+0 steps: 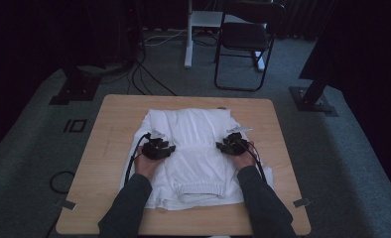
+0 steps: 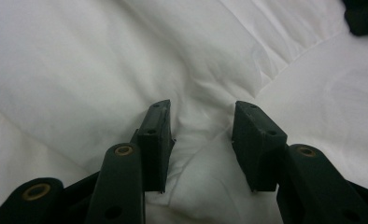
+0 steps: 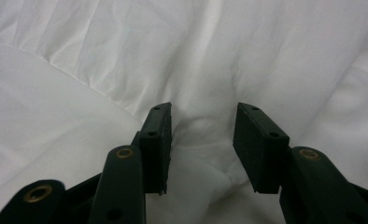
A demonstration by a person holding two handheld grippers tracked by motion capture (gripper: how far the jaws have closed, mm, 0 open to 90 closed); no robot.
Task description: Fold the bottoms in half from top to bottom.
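Both tongs rest on the white garment (image 1: 193,148), which we have spread on the table (image 1: 109,144). Our left tongs (image 1: 169,148) sit on its left side, jaws apart, a raised fold of cloth between them but not pinched. Our right tongs (image 1: 218,145) sit on its right side, jaws parted the same way over a small ridge of cloth, gripping nothing. A chair (image 1: 243,39) stands beyond the table.

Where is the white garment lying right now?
In the high view, the white garment lies spread across the middle of the wooden table, with the left gripper and right gripper on its two sides.
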